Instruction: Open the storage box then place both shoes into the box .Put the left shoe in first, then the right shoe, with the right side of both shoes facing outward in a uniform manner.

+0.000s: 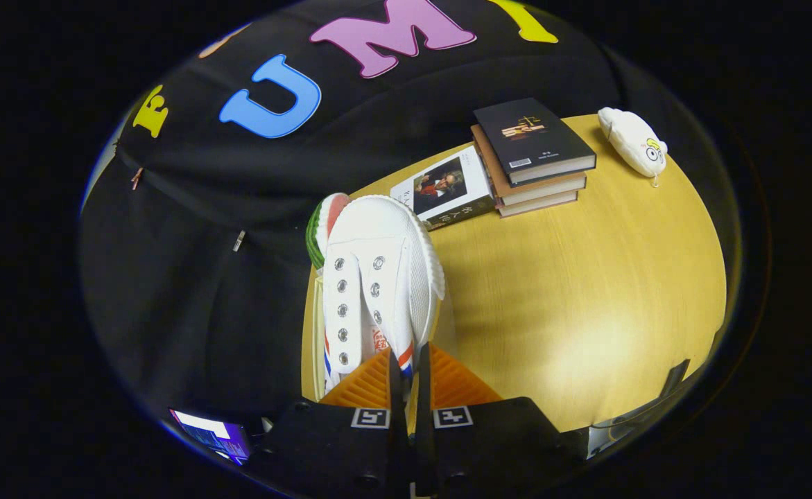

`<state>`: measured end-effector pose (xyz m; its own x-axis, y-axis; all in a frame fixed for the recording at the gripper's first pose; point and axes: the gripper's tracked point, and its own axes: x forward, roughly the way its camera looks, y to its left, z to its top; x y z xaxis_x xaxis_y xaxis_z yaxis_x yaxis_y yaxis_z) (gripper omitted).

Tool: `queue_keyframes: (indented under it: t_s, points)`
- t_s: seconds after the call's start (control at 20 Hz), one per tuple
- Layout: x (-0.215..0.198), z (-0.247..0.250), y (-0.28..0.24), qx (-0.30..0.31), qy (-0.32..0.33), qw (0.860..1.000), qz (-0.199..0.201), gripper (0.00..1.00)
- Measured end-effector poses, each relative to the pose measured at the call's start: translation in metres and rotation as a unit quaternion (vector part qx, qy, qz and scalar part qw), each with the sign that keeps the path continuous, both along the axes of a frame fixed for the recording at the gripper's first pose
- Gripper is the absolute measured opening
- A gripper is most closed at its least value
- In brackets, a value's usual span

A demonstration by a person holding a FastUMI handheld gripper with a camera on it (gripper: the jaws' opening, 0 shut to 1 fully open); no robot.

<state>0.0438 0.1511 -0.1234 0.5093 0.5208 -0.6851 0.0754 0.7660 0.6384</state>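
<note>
Fingers pressed close together, pinching the heel edge of the white shoe, which hangs toe-forward just ahead of them, eyelets up, no laces. Behind its toe peeks a second sole, green and reddish, mostly hidden by the shoe. Under the shoe a pale box edge shows at the table's near corner, too covered to say whether it's open. Beyond, a flat book lies beside a stack of books, and a white plush toy sits well apart at the far edge.
</note>
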Motion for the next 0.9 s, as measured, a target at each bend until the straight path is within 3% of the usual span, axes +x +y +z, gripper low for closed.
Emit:
queue_keyframes:
  t_s: [0.4,0.65,0.75,0.8,0.9]
  points:
    - [0.010,-0.025,0.063,-0.050,-0.006,0.999,0.020,0.08]
    - [0.012,-0.044,0.073,-0.065,0.008,0.998,0.016,0.08]
    - [0.016,-0.028,0.084,-0.030,-0.001,1.000,0.009,0.26]
    - [0.022,-0.020,0.089,-0.013,-0.015,1.000,0.001,0.45]
    - [0.026,-0.005,0.078,-0.015,-0.034,0.999,-0.011,1.00]
